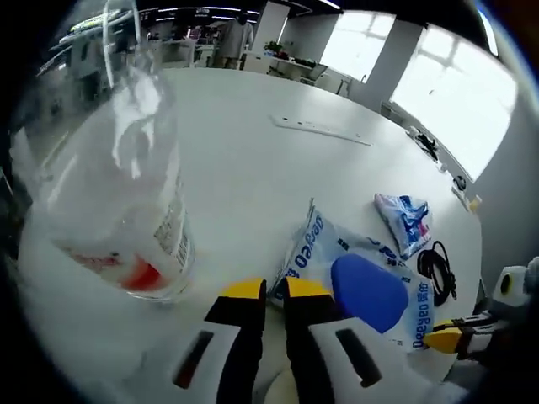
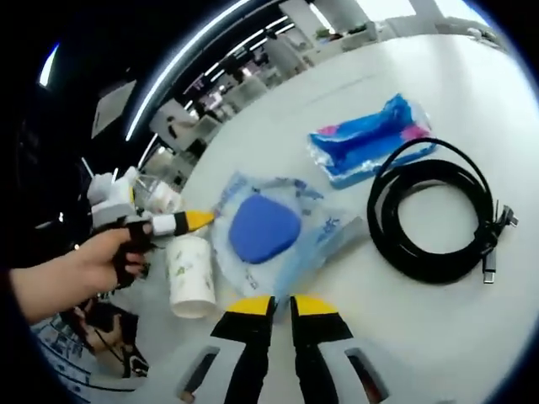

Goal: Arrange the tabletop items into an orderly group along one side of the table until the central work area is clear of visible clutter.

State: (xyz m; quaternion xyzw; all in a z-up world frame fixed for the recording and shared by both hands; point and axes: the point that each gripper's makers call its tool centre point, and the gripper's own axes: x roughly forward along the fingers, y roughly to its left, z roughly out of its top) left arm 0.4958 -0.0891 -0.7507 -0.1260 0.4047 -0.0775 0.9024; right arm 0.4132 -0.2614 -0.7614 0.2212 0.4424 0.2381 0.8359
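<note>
Several items lie loose on the white desk [image 1: 253, 143], so the tidying looks barely begun. Near the middle sits a clear packet printed with blue lettering [image 2: 274, 231], holding a blue rounded pad [image 2: 264, 229]; just beside it lies a smaller blue and white pouch [image 2: 370, 141], and next to that a coiled black cable [image 2: 434, 220] with its plug end trailing toward the desk edge. A clear plastic bottle [image 1: 126, 185] with a red spot near its base stands close to the left gripper [image 1: 276, 290], whose yellow-tipped jaws sit nearly together with nothing between them. In the right gripper view that same left gripper, held in a hand [image 2: 84, 269], reaches with its yellow tip to the edge of the packet, with a pale printed cup-like container [image 2: 189, 273] just beside it. The right gripper [image 2: 282, 305] hovers just short of the packet, its jaws likewise nearly closed and empty. A long white strip [image 1: 320, 129] lies farther across the desk. As a judgement, nothing is yet gathered along one side: packet, pouch, cable and bottle all remain to be moved, and the packet seems the item in hand.
</note>
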